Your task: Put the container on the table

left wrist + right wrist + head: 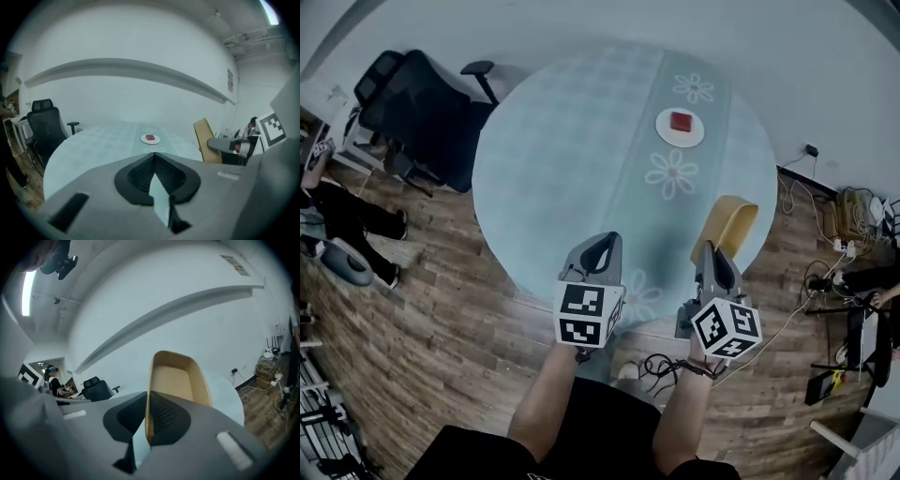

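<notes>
Over on the left a black office chair is parked against the round surface, well clear of the work. The left tool hangs over the near edge of the surface with its jaws pressed together and nothing between them. It plays no part for now.

Further in, toward the far side, a small white plate carries a red block. It sits well apart from both tools.

On the right, the right tool has its jaws clamped on one side wall of the tan container, which sticks out ahead of it, tilted, over the near right part of the surface. From where I stand it looks to be held off the cloth, not resting on it, though I can't be sure of the gap.

To set it down well, I'd level the container so its base faces the cloth and lower it slowly onto the bare stretch short of the plate. The jaws should part only once the base sits flat, and it should go well in from the rim, or it may tip off.
</notes>
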### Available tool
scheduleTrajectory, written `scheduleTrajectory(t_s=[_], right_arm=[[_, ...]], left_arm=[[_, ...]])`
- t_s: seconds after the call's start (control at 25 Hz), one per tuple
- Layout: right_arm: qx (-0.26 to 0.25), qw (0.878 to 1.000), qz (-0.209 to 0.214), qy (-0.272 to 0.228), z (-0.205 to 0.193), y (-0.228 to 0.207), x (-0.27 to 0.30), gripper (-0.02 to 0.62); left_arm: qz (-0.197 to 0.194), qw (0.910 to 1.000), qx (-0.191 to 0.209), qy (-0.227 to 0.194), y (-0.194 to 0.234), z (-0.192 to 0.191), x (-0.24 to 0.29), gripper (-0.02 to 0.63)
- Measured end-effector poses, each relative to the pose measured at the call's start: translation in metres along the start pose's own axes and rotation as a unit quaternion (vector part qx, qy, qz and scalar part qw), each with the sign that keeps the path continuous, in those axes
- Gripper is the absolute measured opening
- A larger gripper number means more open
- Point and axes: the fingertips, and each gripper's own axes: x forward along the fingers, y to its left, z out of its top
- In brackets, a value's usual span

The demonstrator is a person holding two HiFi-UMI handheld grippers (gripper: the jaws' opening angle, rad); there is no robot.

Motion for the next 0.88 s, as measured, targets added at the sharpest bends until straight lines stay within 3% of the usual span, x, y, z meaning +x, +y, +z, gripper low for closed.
scheduleTrajectory(t_s=[0.32, 0.44, 0.64, 0.88], right_arm=[[-0.024, 0.997, -0.05, 0.06, -0.026, -0.02, 0.057, 0.021], [-0.065, 0.993, -0.048, 0.088, -0.033, -0.003, 0.074, 0.021], [-0.154, 0.963, -0.018, 0.219, -0.089, 0.023, 0.095, 0.023], [-0.205, 0.933, -0.009, 0.295, -0.159, 0.03, 0.104, 0.025]], left_arm=[[-0.02, 0.9961, -0.056, 0.064, 0.041, -0.042, 0.068, 0.002], [-0.011, 0.9941, -0.079, 0.073, 0.068, -0.046, 0.076, 0.002], [-0.009, 0.9918, -0.1, 0.079, 0.082, -0.048, 0.082, 0.002], [0.004, 0.9868, -0.12, 0.108, 0.087, -0.089, 0.077, 0.002]])
